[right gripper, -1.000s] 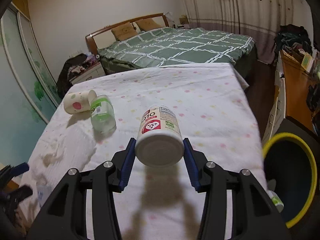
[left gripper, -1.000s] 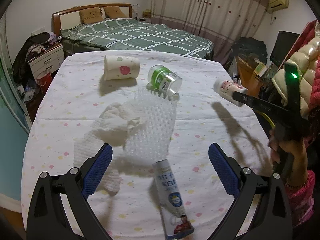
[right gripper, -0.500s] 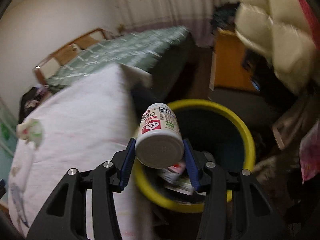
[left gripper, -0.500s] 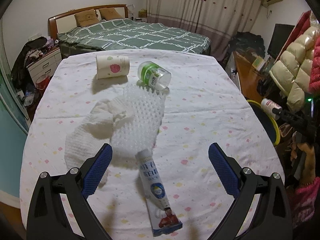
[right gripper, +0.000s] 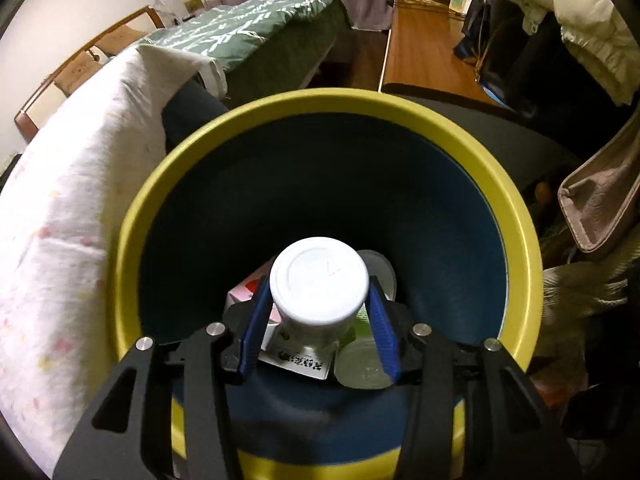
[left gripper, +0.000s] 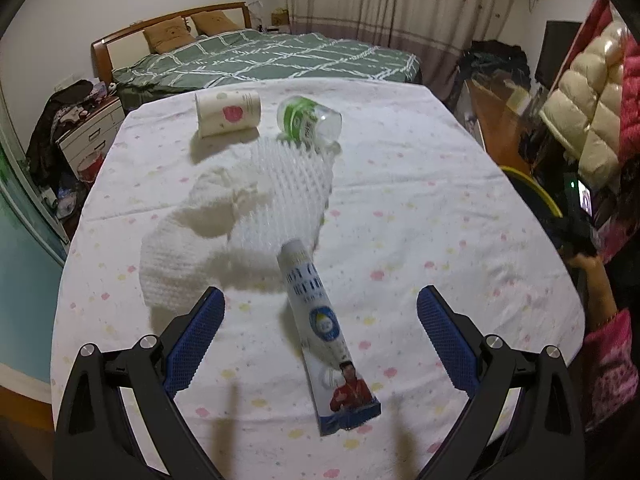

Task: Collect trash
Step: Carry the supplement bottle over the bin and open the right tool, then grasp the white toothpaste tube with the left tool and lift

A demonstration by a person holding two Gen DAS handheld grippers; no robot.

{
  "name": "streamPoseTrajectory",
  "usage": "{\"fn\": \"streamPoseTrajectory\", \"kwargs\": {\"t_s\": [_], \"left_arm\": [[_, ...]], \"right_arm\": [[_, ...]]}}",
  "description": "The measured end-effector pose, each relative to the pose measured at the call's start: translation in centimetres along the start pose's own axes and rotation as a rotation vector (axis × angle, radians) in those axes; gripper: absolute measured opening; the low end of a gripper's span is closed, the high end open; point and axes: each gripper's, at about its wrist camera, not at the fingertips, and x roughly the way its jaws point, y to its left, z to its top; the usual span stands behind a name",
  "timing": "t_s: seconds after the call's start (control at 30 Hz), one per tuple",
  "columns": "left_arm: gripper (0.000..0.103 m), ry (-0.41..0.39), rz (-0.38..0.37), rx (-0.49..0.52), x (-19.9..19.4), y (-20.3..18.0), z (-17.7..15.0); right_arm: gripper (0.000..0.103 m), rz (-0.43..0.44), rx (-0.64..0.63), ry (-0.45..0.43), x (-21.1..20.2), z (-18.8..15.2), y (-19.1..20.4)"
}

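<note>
My right gripper (right gripper: 319, 304) is shut on a white plastic bottle (right gripper: 319, 280), base toward the camera, held inside the mouth of a yellow-rimmed dark bin (right gripper: 132, 216). Trash lies at the bin's bottom, including a clear cup (right gripper: 362, 368) and a printed carton (right gripper: 296, 360). My left gripper (left gripper: 320, 320) stands open over the table, its blue pads (left gripper: 196, 340) either side of a white-and-blue tube (left gripper: 324, 332). Farther off lie a white cloth (left gripper: 192, 232), a bubble-wrap sheet (left gripper: 292, 184), a paper cup (left gripper: 228, 114) and a clear green-labelled jar (left gripper: 308, 118).
The table (left gripper: 440, 208) wears a white spotted cloth; its edge (right gripper: 60, 240) hangs just left of the bin. A person's hand and pink sleeve (left gripper: 600, 320) hold the right tool beside the table. A bed (left gripper: 260, 56), a wooden desk (right gripper: 424, 52) and hanging coats (left gripper: 592, 120) surround it.
My right gripper carried the bottle off the table, swung right and down, and now holds it inside the bin's mouth. The left gripper crept slightly forward over the tube, still open.
</note>
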Motion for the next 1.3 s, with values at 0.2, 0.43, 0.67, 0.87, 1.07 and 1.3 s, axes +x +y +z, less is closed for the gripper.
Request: {"fn": "streamPoseTrajectory", "kwargs": {"t_s": [0.2,0.43,0.67,0.87,1.07,1.3], "left_arm": [[0.094,0.020,-0.009,0.000,1.0,-0.4,-0.1],[0.066,0.087,-0.014,-0.032,2.5,-0.3,-0.3],[0.048,0.143,-0.008,-0.035,3.3,-0.4,-1.2],[0.033,0.161,0.009,-0.031,3.4,-0.2,-1.9],[0.021,0.115,-0.071,-0.001,2.5,-1.6,-1.5],[0.021,0.059,-0.189,0.135,2.4,-7.3,1.6]], "right_arm": [[0.051,-0.020,-0.003,-0.045,-1.6,-0.1,-0.3],[0.056,-0.009,-0.034,-0.123,-5.4,0.0,0.2],[0.057,0.025,-0.062,-0.167,-7.5,0.0,1.4],[0.057,0.049,-0.078,-0.183,-8.5,-0.3,2.0],[0.057,0.063,-0.082,-0.214,-9.8,-0.5,1.9],[0.057,0.056,-0.062,-0.277,-12.6,-1.4,0.9]]}}
